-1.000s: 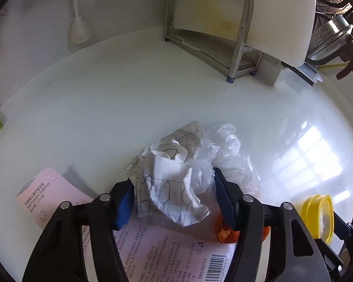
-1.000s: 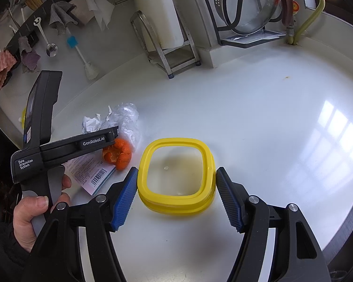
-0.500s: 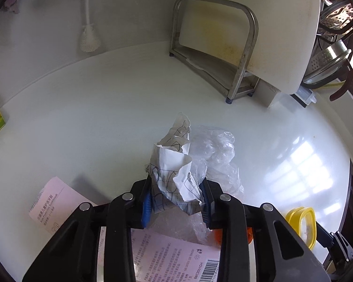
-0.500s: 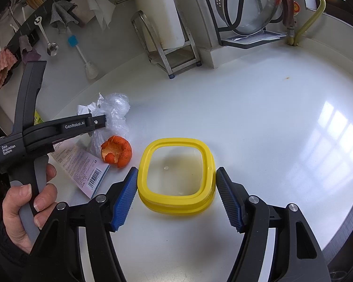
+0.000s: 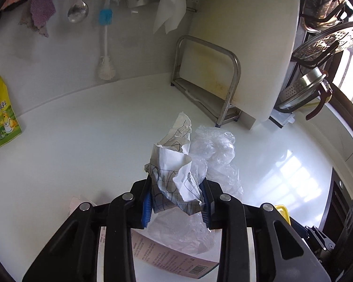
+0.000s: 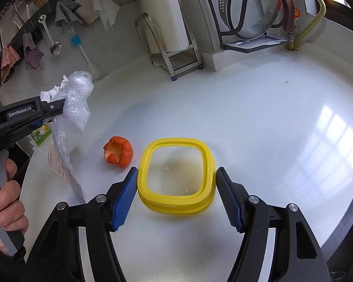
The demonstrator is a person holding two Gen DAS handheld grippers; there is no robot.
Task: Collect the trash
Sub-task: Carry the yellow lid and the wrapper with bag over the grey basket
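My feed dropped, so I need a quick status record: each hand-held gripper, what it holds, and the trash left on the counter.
left hand-held gripper: shut on crumpled paper and clear plastic wrap, lifted off counter
right hand-held gripper: open, fingers either side of yellow container
container contents: none visible
trash on counter: orange peel, pink printed sheet

left gripper [image 5: 176,202] clamped, raised, right gripper [image 6: 176,196] spread
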